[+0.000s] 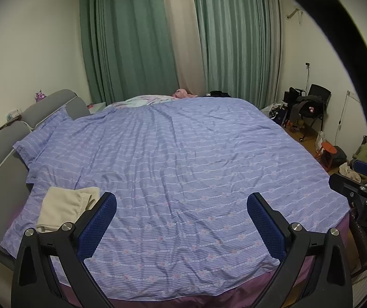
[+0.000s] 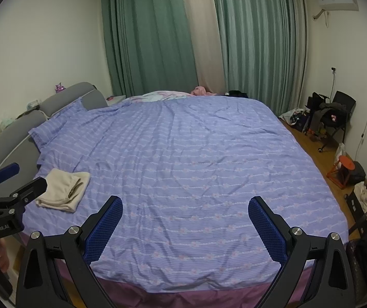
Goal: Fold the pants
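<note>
Cream pants point(image 1: 65, 206) lie folded in a small stack on the purple striped bedspread point(image 1: 183, 159), near the bed's front left corner; they also show in the right wrist view point(image 2: 64, 190). My left gripper point(image 1: 182, 205) is open and empty, held above the bed's front edge, with the pants just left of its left finger. My right gripper point(image 2: 185, 209) is open and empty, also above the front edge, to the right of the pants. The left gripper shows at the left edge of the right wrist view point(image 2: 20, 177), open beside the pants.
A grey padded headboard point(image 2: 8, 138) and a pillow point(image 2: 55, 125) stand at the left. Green curtains point(image 2: 157, 38) hang behind the bed. A chair with clothes point(image 2: 335, 118), an orange stool point(image 2: 344, 170) and bags crowd the wooden floor at the right.
</note>
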